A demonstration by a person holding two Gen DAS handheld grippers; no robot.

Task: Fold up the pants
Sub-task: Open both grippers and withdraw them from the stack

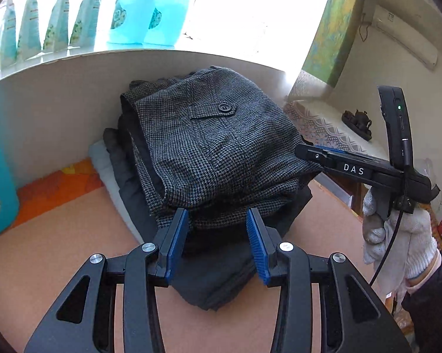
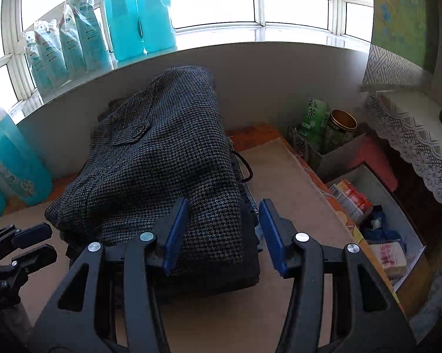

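1. The pants [image 1: 215,147] lie folded into a thick houndstooth bundle on top of a stack of darker clothes [image 1: 221,264], which sits on the tabletop [image 1: 59,235] against the grey back wall [image 1: 59,103]. I judge the folding nearly or fully done.
2. My left gripper [image 1: 218,244] hovers just before the near edge of the bundle, its blue fingers [image 1: 178,241] apart and holding nothing.
3. My right gripper [image 2: 225,238] is likewise spread and empty; its left finger overlaps the bundle's near right corner in view, but I cannot tell whether it touches.
4. The cloth looks like soft, fairly heavy wool weave: it should sag and slide off if lifted at one point. I would pinch through all layers at the folded near edge, one gripper at each corner.
5. A buttoned pocket flap [image 2: 135,132] faces up; the waistband and leg ends are tucked out of sight.
6. What lies lower in the stack is mostly hidden, and a pale layer [image 1: 103,158] shows only at its left edge.
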